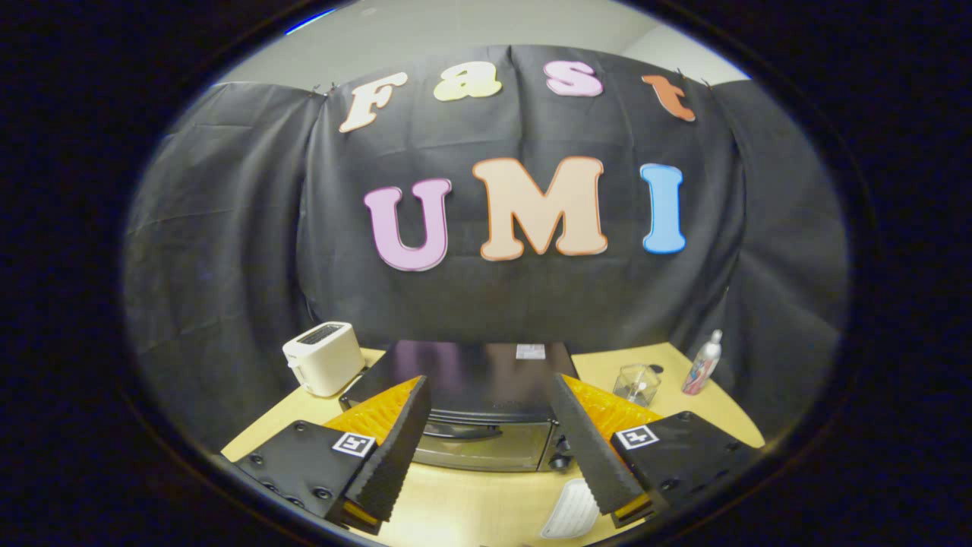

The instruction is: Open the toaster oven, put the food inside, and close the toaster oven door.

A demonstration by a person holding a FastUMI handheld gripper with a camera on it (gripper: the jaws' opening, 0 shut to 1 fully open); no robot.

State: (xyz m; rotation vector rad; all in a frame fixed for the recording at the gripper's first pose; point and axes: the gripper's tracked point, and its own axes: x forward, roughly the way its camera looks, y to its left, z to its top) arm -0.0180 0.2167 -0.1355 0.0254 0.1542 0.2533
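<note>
Between the two fingers and just beyond their tips, sitting on the pale wooden tabletop (pixel 471 494): the toaster oven (pixel 478 414), black and glossy on top, silver on the front, its door shut with the handle bar running across the upper edge of the glass. Carrying a small white sticker on the top panel, toward the back. Showing a dark knob at the right end of the front.

Hovering in front of the oven, touching nothing: the hand-held gripper (pixel 486 406), spread wide, its ribbed black pads facing each other across the oven's whole width, orange backing behind each pad, a square black-and-white marker on each black finger block.

Lying on the tabletop beside the right finger, partly hidden by it: a white ridged food item (pixel 571 510); cannot tell what kind.

Standing to the oven's left, near the back: a white pop-up toaster (pixel 325 358). Resting to the oven's right: a clear glass container (pixel 636 382), and farther right a slim spray bottle (pixel 703 363) close to the black cloth wall.
</note>
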